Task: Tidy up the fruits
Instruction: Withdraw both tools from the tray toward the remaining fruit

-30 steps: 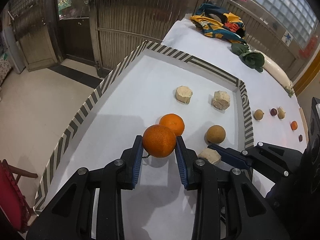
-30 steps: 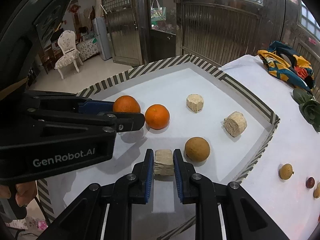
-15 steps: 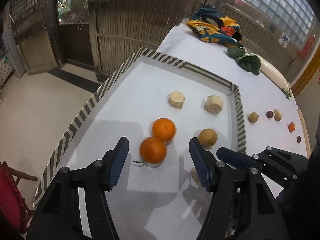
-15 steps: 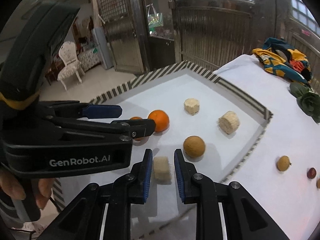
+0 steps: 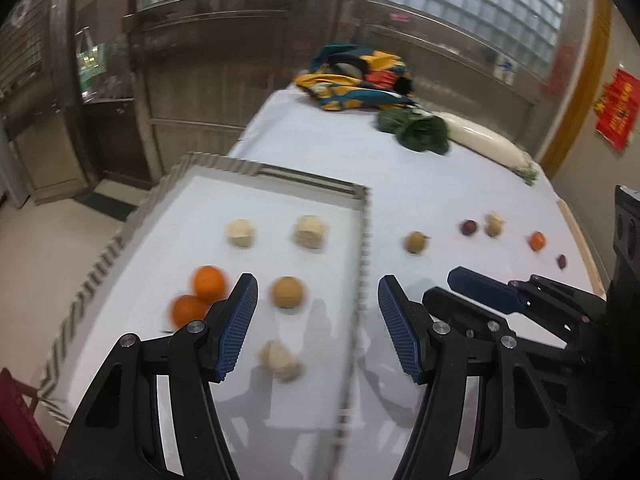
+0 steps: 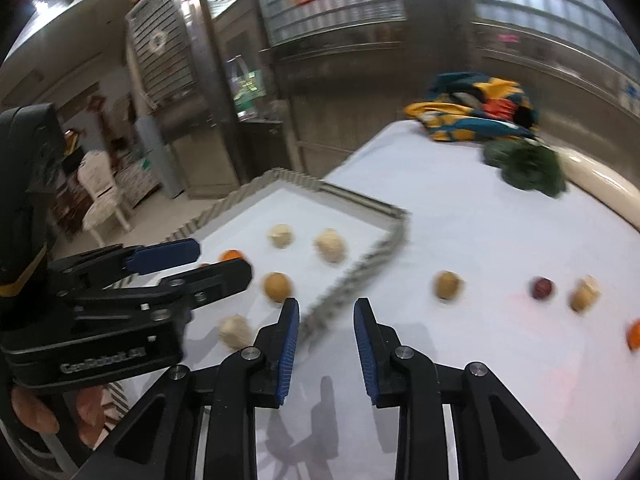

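Left wrist view, left gripper (image 5: 316, 320) now spread empty, oranges (image 5: 200, 296) released, right gripper (image 6: 326, 340) parted, beige chunk (image 6: 236, 330) dropped

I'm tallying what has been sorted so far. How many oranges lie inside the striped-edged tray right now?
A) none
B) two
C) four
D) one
B: the left wrist view shows two oranges side by side near the left edge of the striped-edged tray; one smaller orange fruit lies outside it on the tablecloth.
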Motion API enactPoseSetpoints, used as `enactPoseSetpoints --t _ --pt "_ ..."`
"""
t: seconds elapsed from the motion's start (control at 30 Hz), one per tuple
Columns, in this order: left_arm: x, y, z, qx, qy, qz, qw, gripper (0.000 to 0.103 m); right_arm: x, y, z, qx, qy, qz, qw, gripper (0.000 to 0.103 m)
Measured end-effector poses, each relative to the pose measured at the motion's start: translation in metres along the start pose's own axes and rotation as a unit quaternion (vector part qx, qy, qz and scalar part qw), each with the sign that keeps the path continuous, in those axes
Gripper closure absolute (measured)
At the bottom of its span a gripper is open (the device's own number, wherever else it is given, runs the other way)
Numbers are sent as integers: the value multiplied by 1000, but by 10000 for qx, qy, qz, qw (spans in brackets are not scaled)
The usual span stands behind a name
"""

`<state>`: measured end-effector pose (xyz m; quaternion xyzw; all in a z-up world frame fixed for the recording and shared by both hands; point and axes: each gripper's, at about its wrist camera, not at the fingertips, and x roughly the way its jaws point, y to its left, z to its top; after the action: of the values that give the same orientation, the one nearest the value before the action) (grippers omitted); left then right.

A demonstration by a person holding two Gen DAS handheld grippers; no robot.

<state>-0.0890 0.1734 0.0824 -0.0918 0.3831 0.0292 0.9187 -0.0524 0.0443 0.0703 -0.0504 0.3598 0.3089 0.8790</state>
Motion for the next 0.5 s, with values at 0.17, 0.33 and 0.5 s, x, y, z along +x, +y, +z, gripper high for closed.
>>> enactPoseSetpoints --t 0.17,0.33,0.5 --pt "12 -40 0 278 113 -231 9993 40 -24 -44 -19 312 -9 -365 9988 75" --pt "30 -69 2 447 249 -341 9981 40 -38 -91 -43 611 151 -733 9953 75" --pt "55 -94 7 516 424 -316 9973 40 -50 -132 -62 911 220 -922 9913 75"
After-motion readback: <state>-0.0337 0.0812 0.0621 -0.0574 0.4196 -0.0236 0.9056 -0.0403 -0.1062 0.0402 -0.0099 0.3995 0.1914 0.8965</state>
